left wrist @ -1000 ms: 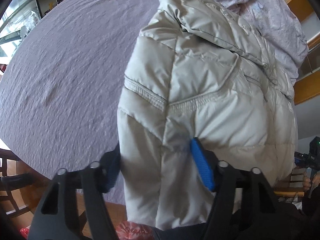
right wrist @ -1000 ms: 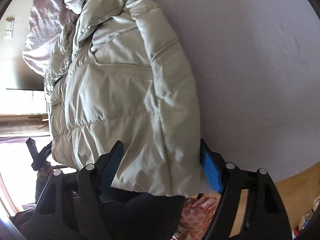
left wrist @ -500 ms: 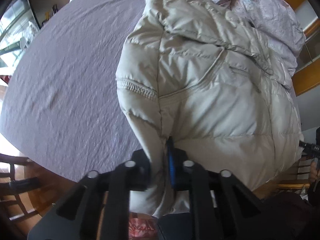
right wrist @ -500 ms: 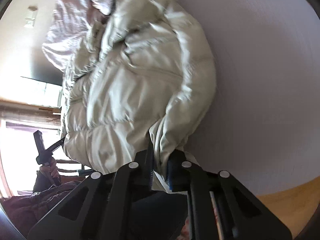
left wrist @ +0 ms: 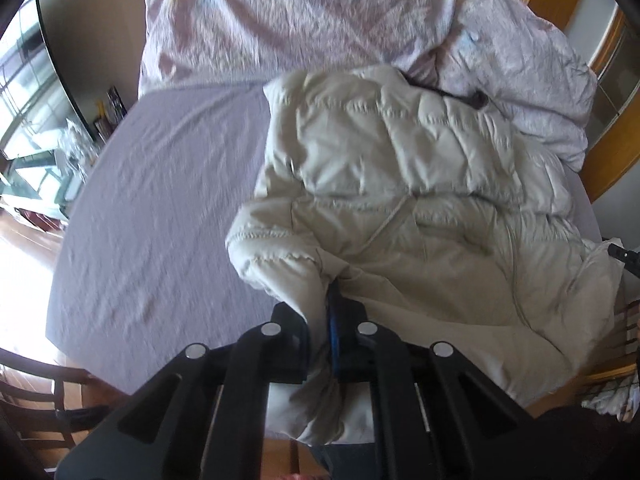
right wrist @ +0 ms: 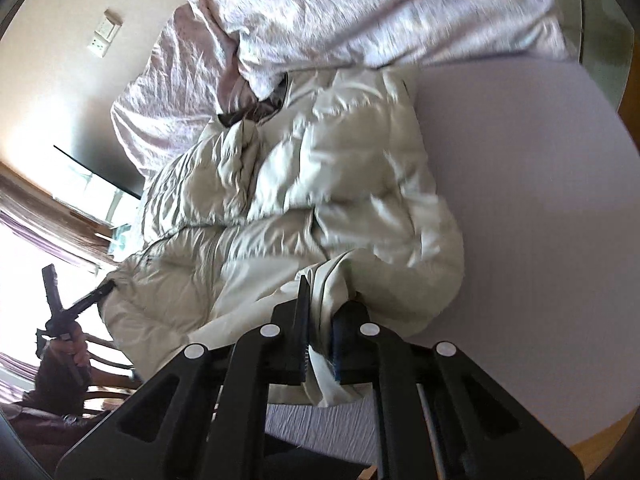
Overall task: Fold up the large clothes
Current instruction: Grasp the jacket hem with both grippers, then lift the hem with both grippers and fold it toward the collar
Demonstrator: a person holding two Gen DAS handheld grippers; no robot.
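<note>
Grippers, left [left wrist: 326,334] and right [right wrist: 320,334], clamp unlabelled jacket [left wrist: 420,216] hem.

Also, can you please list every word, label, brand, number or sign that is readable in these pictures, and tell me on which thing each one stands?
None: no text can be read in either view.
puffer jacket: no brand or label visible.
bedsheet: plain.
quilt: only a faint pattern, no words.
wall switch plate: too small and blurred to show any marking.

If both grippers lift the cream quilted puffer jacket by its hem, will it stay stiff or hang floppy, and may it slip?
The cream quilted puffer jacket probably hangs floppy: it bunches where the left gripper pinches it. Its puffy quilting suggests lightness. Its sheen suggests slipperiness at the right gripper.
</note>
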